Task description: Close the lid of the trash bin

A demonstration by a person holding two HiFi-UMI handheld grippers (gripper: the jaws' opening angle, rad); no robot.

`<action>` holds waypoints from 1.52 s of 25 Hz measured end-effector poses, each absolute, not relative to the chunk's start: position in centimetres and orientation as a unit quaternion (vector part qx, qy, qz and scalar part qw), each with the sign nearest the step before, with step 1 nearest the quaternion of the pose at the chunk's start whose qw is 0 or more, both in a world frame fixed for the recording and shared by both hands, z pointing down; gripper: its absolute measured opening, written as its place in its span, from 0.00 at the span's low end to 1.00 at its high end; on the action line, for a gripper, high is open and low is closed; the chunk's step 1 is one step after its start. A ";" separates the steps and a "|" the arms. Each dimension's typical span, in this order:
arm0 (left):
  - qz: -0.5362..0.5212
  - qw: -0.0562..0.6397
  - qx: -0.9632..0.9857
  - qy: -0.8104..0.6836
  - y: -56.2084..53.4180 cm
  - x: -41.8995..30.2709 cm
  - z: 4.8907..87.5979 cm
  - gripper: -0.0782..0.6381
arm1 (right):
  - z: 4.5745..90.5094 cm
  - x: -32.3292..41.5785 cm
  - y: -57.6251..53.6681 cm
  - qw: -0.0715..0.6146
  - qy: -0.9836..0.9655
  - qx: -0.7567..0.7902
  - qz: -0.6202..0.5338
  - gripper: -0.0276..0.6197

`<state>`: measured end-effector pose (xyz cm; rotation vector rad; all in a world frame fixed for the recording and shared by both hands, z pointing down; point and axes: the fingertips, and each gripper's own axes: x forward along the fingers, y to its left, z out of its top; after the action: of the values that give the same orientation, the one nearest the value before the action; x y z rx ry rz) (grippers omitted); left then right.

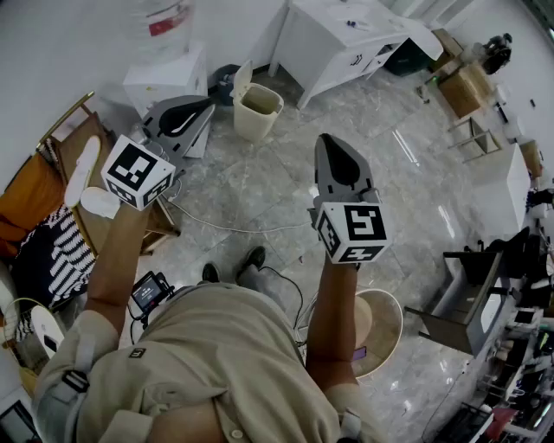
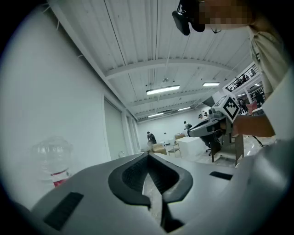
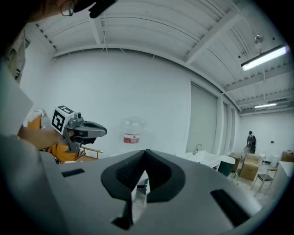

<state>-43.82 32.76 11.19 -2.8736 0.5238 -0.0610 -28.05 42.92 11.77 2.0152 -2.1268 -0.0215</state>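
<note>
Nearest in the head view, both forearms reach forward over a grey marble floor (image 1: 260, 186). The left gripper (image 1: 209, 103) and the right gripper (image 1: 323, 138) are held well apart, each pointing away from the person.

Their own views settle the jaws. On the left gripper (image 2: 148, 155) the tips meet with nothing between them, and the right gripper (image 3: 146, 151) is likewise closed and empty.

Only the head view shows the trash bin (image 1: 258, 111). It is beige and stands on the floor beyond both grippers and between their lines. Its lid (image 1: 243, 76) is tipped up at the far left edge, so the mouth is open.

The gripper views look level instead. The left one catches the right gripper's marker cube (image 2: 231, 107) and distant figures in a long hall. The right one catches the left gripper's cube (image 3: 60, 119).

A water bottle (image 1: 161, 17) stands farthest back, by the wall; all three views show it.
</note>
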 end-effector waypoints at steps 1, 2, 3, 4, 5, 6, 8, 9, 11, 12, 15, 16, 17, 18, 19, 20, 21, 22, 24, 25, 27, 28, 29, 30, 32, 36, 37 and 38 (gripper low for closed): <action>-0.022 0.110 -0.977 0.179 32.6 -43.6 11.4 0.13 | 11.9 -27.8 42.7 0.105 -0.723 0.683 -0.007 0.08; -0.023 0.109 -0.977 0.180 32.5 -43.3 11.5 0.13 | 12.0 -27.5 42.6 0.105 -0.723 0.682 -0.007 0.08; -0.024 0.109 -0.977 0.181 32.4 -43.0 11.6 0.13 | 12.0 -27.1 42.4 0.104 -0.724 0.682 -0.007 0.08; -0.025 0.110 -0.977 0.182 32.3 -42.7 11.6 0.13 | 12.0 -26.8 42.3 0.103 -0.725 0.681 -0.007 0.08; -0.026 0.110 -0.976 0.184 32.1 -42.4 11.6 0.13 | 12.0 -26.4 42.2 0.102 -0.726 0.680 -0.007 0.08; -0.027 0.110 -0.976 0.185 32.0 -42.1 11.6 0.13 | 12.1 -26.0 42.0 0.100 -0.727 0.679 -0.007 0.08; -0.030 0.111 -0.975 0.188 31.7 -41.2 11.6 0.13 | 12.2 -25.1 41.6 0.097 -0.729 0.677 -0.006 0.08; -0.032 0.112 -0.975 0.189 31.5 -40.7 11.7 0.13 | 12.3 -24.6 41.2 0.095 -0.731 0.676 -0.005 0.08; -0.037 0.115 -0.974 0.192 31.0 -39.7 11.8 0.13 | 12.5 -23.6 40.5 0.092 -0.734 0.673 -0.004 0.08; -0.040 0.116 -0.973 0.194 30.8 -39.2 11.7 0.13 | 12.6 -23.0 40.2 0.091 -0.736 0.671 -0.003 0.08; -0.047 0.118 -0.970 0.205 29.8 -37.3 11.6 0.13 | 12.6 -20.9 38.9 0.085 -0.745 0.661 0.000 0.08; -0.048 0.118 -0.969 0.210 29.4 -36.7 11.5 0.13 | 12.6 -20.2 38.4 0.080 -0.750 0.656 0.003 0.08; -0.050 0.117 -0.969 0.214 29.1 -36.0 11.5 0.13 | 12.6 -19.5 37.9 0.073 -0.756 0.650 0.006 0.08; -0.052 0.117 -0.968 0.217 28.8 -35.3 11.6 0.13 | 12.6 -18.9 37.4 0.065 -0.762 0.644 0.010 0.08; -0.055 0.116 -0.967 0.221 28.5 -34.7 11.7 0.13 | 12.6 -18.3 36.9 0.059 -0.767 0.639 0.012 0.08; -0.058 0.115 -0.966 0.224 28.1 -34.2 11.9 0.13 | 12.8 -17.7 36.4 0.055 -0.770 0.635 0.014 0.08; -0.061 0.115 -0.965 0.228 27.9 -33.7 12.1 0.13 | 12.9 -17.1 36.0 0.053 -0.772 0.633 0.016 0.08; -0.063 0.115 -0.964 0.231 27.6 -33.3 12.2 0.13 | 13.1 -16.5 35.6 0.050 -0.774 0.631 0.019 0.08; -0.065 0.115 -0.963 0.237 27.3 -32.4 12.3 0.13 | 13.4 -15.1 35.0 0.046 -0.774 0.631 0.023 0.08; -0.066 0.115 -0.962 0.238 27.2 -31.8 12.3 0.13 | 13.5 -14.4 34.9 0.045 -0.774 0.632 0.025 0.08; -0.070 0.113 -0.962 0.238 27.2 -30.8 12.7 0.13 | 13.8 -13.1 34.8 0.045 -0.771 0.635 0.030 0.08; -0.074 0.112 -0.962 0.236 27.3 -30.2 12.9 0.13 | 14.0 -12.5 34.8 0.045 -0.770 0.636 0.033 0.08; -0.076 0.112 -0.963 0.234 27.3 -29.7 13.1 0.13 | 14.3 -12.1 34.8 0.045 -0.769 0.636 0.035 0.08; -0.078 0.112 -0.963 0.232 27.2 -29.2 13.2 0.13 | 14.5 -11.6 34.8 0.045 -0.768 0.637 0.037 0.08; -0.078 0.112 -0.964 0.228 26.9 -28.1 13.2 0.13 | 14.9 -10.6 34.7 0.046 -0.765 0.641 0.041 0.08; -0.078 0.111 -0.968 0.211 26.0 -25.7 13.7 0.13 | 15.5 -8.6 34.5 0.046 -0.754 0.654 0.048 0.08; -0.078 0.110 -0.969 0.206 25.6 -25.0 13.8 0.13 | 15.6 -8.2 34.4 0.048 -0.751 0.657 0.049 0.08; -0.077 0.109 -0.970 0.201 25.2 -24.4 13.9 0.13 | 15.8 -7.7 34.3 0.050 -0.748 0.660 0.050 0.08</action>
<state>-24.40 25.18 13.94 -2.8540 0.5921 -0.2252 -7.68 34.27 15.78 2.0102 -2.2787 0.1533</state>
